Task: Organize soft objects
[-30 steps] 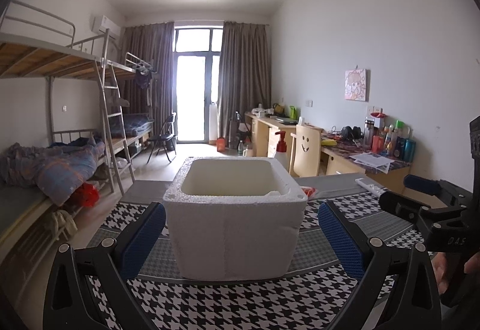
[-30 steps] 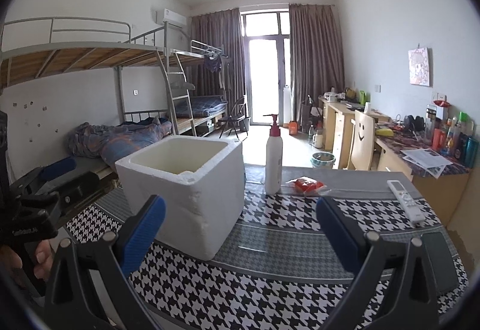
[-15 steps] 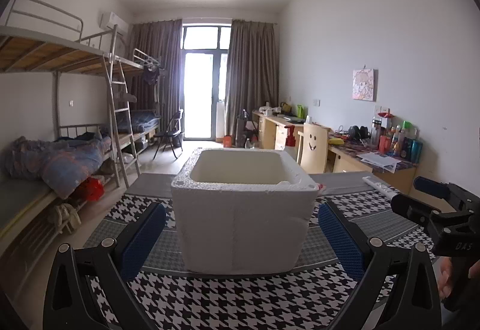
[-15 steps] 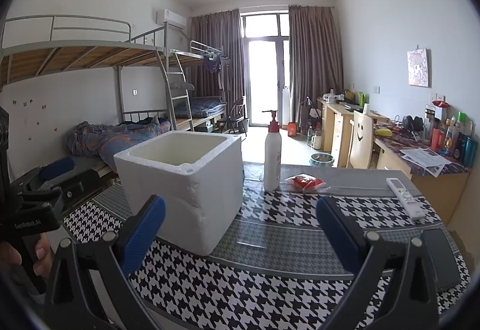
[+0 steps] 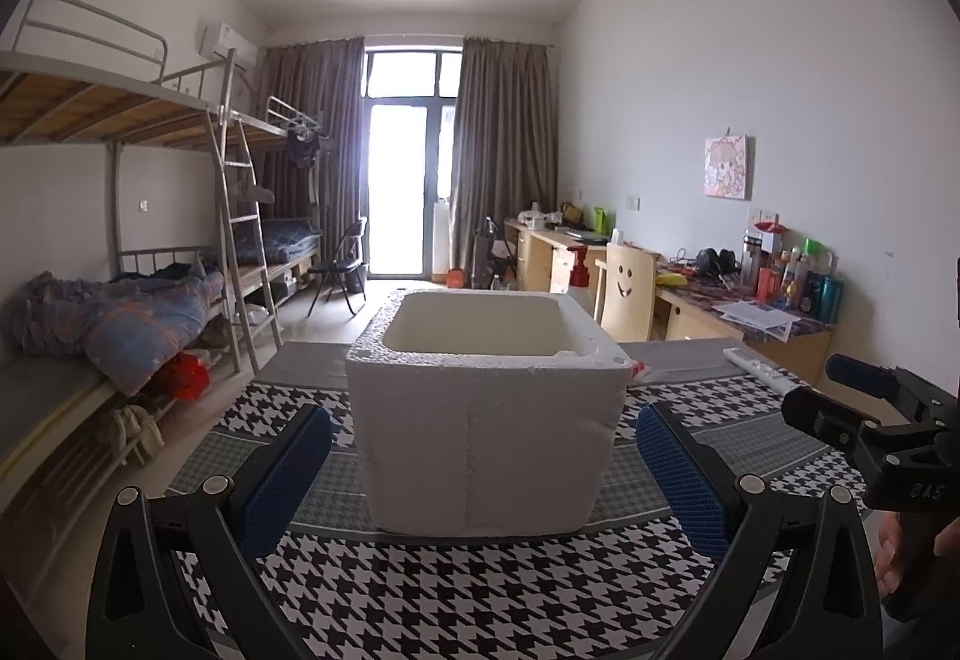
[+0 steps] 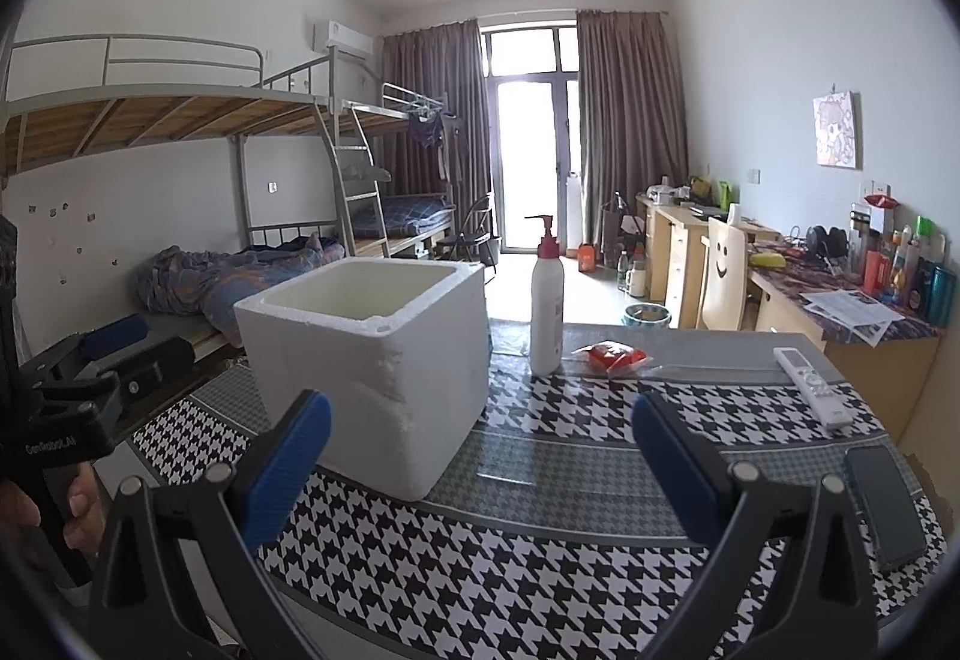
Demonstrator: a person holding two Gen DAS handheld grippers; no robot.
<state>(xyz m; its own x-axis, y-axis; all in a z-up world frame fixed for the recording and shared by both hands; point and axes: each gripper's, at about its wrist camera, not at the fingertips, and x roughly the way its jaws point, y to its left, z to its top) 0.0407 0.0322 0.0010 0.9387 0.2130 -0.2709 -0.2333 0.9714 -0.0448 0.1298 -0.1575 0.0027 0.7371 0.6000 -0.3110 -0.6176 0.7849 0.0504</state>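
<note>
Both the left gripper (image 5: 483,471) and the right gripper (image 6: 480,468) hover with jaws spread wide and empty above the near edge of the houndstooth table (image 6: 540,570), facing the white foam box (image 5: 486,414), with a pump bottle (image 6: 546,312) and red packet (image 6: 612,357) farther right.

Dorm room — bunk beds (image 5: 120,132), desks (image 6: 780,288) (curtained window (image 5: 414,162)).

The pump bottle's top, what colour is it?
Red, on a white pump bottle. The right wrist view shows it best.
</note>
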